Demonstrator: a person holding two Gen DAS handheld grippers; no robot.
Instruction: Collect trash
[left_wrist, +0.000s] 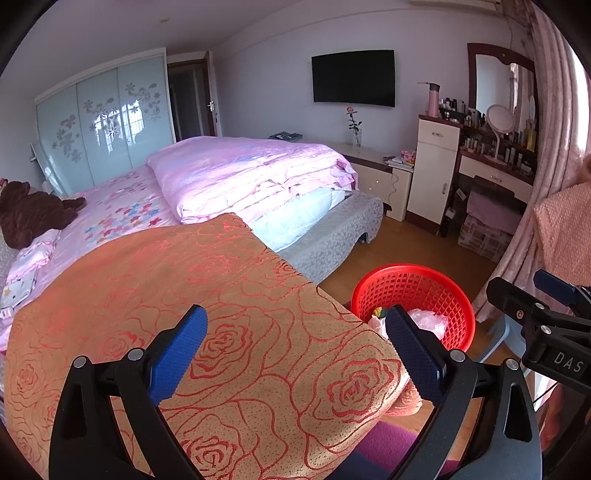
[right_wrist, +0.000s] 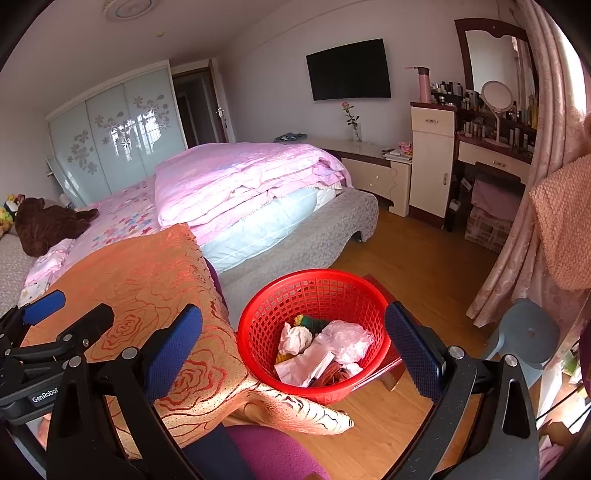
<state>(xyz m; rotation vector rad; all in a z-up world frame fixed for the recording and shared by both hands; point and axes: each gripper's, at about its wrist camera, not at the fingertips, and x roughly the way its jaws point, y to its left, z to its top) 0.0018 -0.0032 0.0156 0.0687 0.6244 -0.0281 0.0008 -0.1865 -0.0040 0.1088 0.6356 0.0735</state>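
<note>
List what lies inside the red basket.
The red basket holds crumpled white paper, a clear plastic bag, flat white paper and orange scraps. Anything underneath is covered.

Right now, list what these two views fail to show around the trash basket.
- Left wrist view: most of the red basket's contents, behind a blue finger and the rose-patterned cloth.
- Right wrist view: what props the basket, hidden beneath it.
- Both: dresser bottles, too small to identify.
</note>
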